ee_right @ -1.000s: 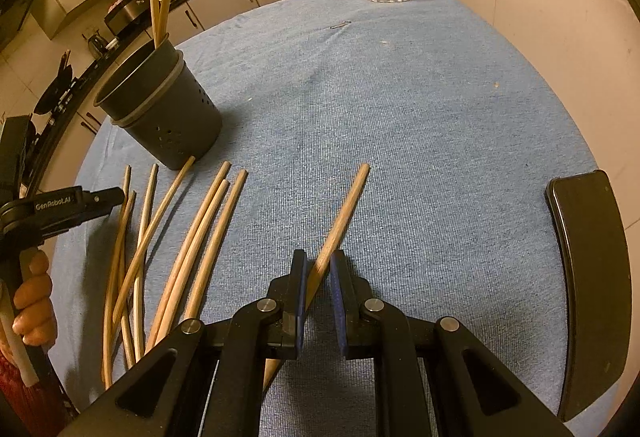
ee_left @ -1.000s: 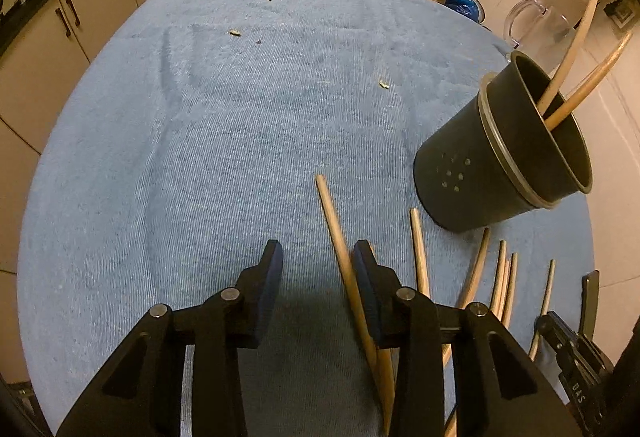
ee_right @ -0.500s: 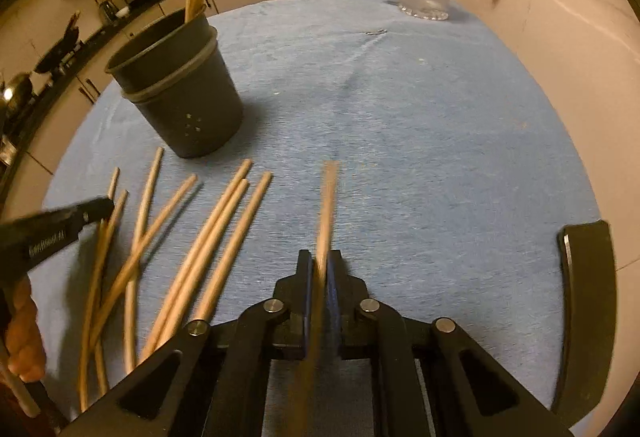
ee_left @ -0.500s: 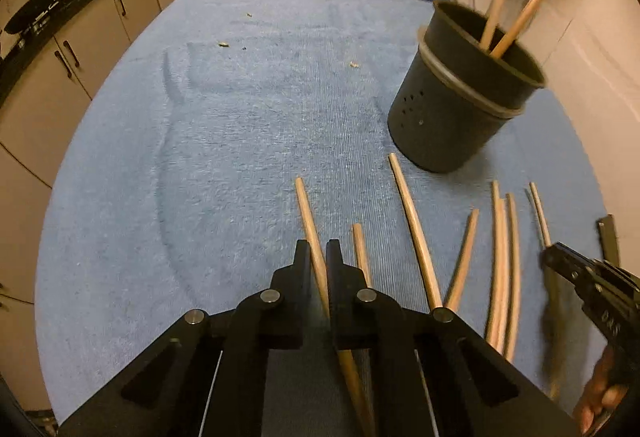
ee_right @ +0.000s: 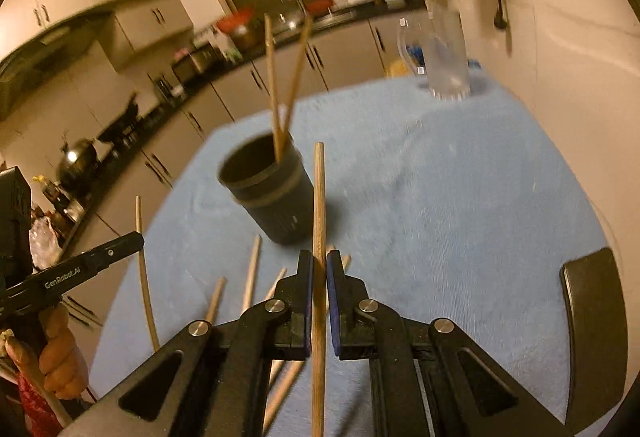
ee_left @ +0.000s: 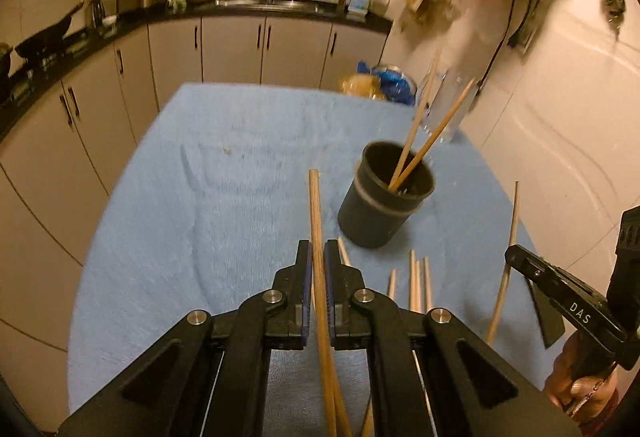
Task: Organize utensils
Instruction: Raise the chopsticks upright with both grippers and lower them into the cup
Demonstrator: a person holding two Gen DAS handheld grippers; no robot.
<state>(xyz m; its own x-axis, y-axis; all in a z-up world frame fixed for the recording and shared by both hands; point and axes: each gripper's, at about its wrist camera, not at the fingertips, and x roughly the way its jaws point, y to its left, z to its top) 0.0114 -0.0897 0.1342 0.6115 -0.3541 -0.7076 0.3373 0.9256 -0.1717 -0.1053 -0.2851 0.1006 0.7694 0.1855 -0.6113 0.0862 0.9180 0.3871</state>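
My left tool (ee_left: 317, 269) and right tool (ee_right: 319, 273) each grip one chopstick (ee_left: 315, 213), lifted above the blue bench (ee_left: 224, 205); the black holder (ee_left: 380, 209) stands mid-frame.

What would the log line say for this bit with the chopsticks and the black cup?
left gripper: shut on chopstick | right gripper: shut on second chopstick | black cup: holds two | loose chopsticks: on blue cloth
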